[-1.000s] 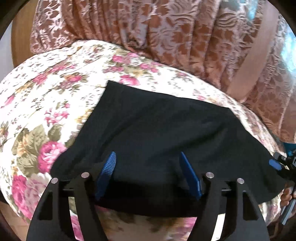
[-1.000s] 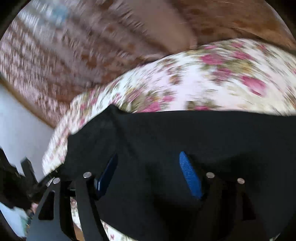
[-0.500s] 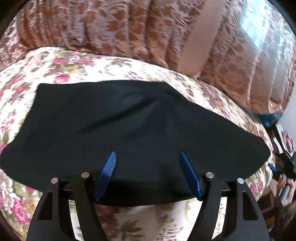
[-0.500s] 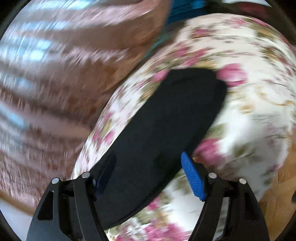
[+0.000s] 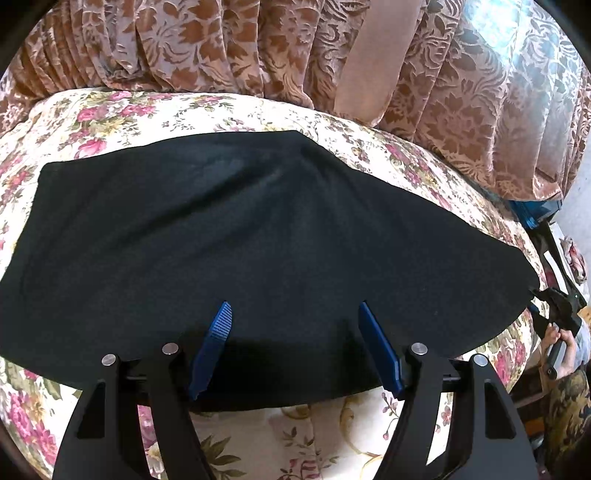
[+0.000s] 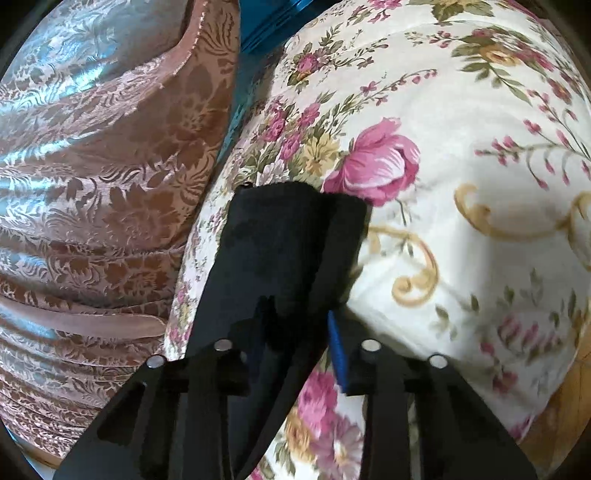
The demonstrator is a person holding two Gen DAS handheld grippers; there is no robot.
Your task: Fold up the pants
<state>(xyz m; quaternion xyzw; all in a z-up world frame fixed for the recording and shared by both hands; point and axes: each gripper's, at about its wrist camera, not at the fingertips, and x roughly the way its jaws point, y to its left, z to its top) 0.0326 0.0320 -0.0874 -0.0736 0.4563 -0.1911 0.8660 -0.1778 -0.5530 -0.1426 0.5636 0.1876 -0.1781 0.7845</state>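
Black pants [image 5: 258,229] lie spread flat across a flowered bedspread [image 5: 155,114]. My left gripper [image 5: 294,306] hovers open over their near edge, its blue pads [image 5: 218,332] wide apart with only flat cloth below. In the right wrist view one narrow end of the pants [image 6: 280,229] is bunched up between the fingers of my right gripper [image 6: 295,314]. Its jaws are closing and pinch the cloth; one blue pad [image 6: 338,347] shows, the other is hidden by fabric. From the left wrist view, the right gripper [image 5: 554,306] sits at the pants' far right tip, held by a hand [image 5: 554,338].
A brown patterned curtain [image 5: 221,48] hangs right behind the bed. Something blue [image 6: 266,22] is wedged between curtain and bed at the right end. Wooden floor [image 6: 569,406] shows past the bed's edge.
The right gripper swung to the end of the pants, rolled over, and its jaws came together on the bunched cloth. The left gripper drifted sideways along the near edge, still open.
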